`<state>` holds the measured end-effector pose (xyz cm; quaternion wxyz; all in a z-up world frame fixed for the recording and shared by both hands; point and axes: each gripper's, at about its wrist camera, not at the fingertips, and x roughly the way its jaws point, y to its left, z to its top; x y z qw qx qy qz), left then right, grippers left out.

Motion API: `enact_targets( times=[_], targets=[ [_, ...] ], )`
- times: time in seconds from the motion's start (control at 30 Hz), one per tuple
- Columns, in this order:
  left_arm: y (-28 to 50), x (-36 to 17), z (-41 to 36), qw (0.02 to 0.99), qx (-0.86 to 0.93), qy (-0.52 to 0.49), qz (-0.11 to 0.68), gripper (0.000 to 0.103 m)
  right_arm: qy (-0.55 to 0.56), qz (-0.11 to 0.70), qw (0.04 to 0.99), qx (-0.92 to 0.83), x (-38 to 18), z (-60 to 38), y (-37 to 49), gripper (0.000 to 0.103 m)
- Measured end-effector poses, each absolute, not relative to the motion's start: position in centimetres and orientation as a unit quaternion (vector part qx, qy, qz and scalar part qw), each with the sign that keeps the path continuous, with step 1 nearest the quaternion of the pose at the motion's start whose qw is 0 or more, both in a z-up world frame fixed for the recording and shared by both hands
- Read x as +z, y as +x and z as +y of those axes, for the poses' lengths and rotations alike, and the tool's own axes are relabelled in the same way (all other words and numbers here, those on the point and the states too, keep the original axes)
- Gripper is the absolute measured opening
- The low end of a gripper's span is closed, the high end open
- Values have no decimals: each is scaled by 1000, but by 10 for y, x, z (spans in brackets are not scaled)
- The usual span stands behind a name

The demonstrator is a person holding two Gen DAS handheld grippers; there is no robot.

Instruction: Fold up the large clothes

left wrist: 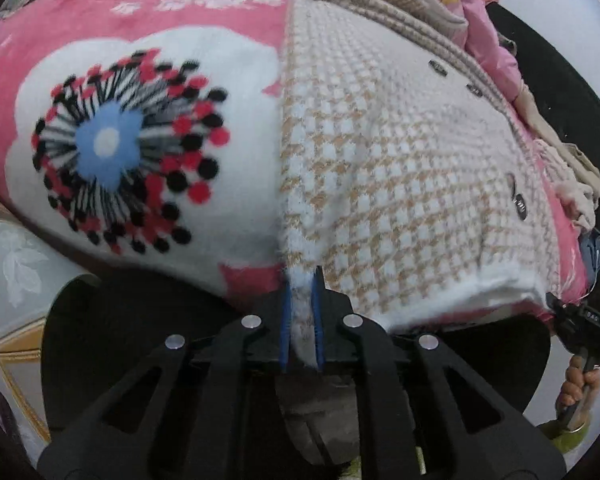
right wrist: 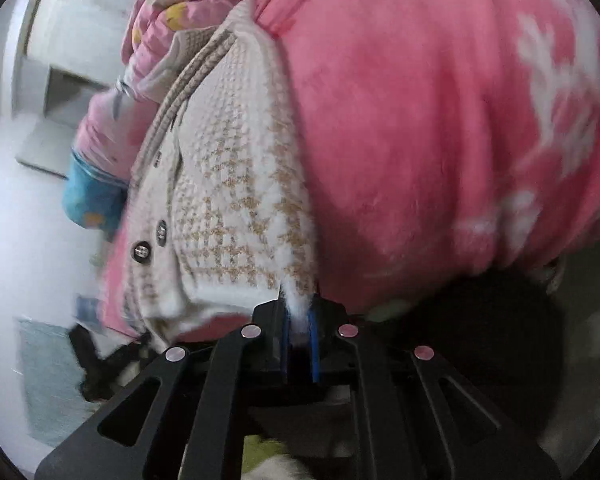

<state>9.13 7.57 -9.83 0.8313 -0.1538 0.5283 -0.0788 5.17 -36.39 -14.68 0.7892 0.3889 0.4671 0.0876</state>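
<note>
A cream and tan houndstooth knit cardigan (left wrist: 400, 168) with dark buttons lies spread on a pink blanket (left wrist: 140, 12). My left gripper (left wrist: 302, 280) is shut on the fluffy white hem at the cardigan's near left corner. In the right wrist view the same cardigan (right wrist: 236, 200) runs up the picture, and my right gripper (right wrist: 300, 304) is shut on the hem at its other near corner. The right gripper (left wrist: 550, 300) also shows in the left wrist view at the far right, with a hand on its handle.
The pink blanket (right wrist: 420, 120) carries a big white flower with a blue centre (left wrist: 108, 140). A heap of pink and beige clothes (left wrist: 480, 20) lies beyond the cardigan. A blue item (right wrist: 88, 196) sits by a white wall at left. The bed edge drops off dark below.
</note>
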Motion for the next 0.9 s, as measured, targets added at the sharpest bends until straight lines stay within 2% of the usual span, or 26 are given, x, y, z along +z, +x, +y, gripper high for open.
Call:
enact_targets(
  times=[0.1,0.17,0.3,0.37,0.4,0.43,0.47,0.7,0.9],
  targets=[
    [93,-99,77,826,-86,-148,536,19,375,464,796,97,-141,-363,55,9],
    [94,-110,80,810,-90,-161,557,33,373,472,793,98,-145,-364,57,10],
    [88,-130,80,787,-102,-194,577,34,385,475,785,97,-155,-361,61,12],
    [87,-132,70,785,-114,-191,578,29,381,468,792,91,-153,-362,57,9],
    [87,-133,66,782,-123,-191,580,24,374,457,802,90,-146,-360,55,9],
    [86,-132,64,782,-127,-188,581,13,367,444,813,92,-137,-359,52,8],
    [84,-128,61,785,-134,-180,577,11,364,434,819,94,-130,-360,49,8],
    [64,-49,63,824,-211,-193,489,9,344,369,856,113,-64,-356,49,8],
    [85,6,101,836,-244,-265,414,9,292,324,896,85,-15,-350,85,8]
  ],
)
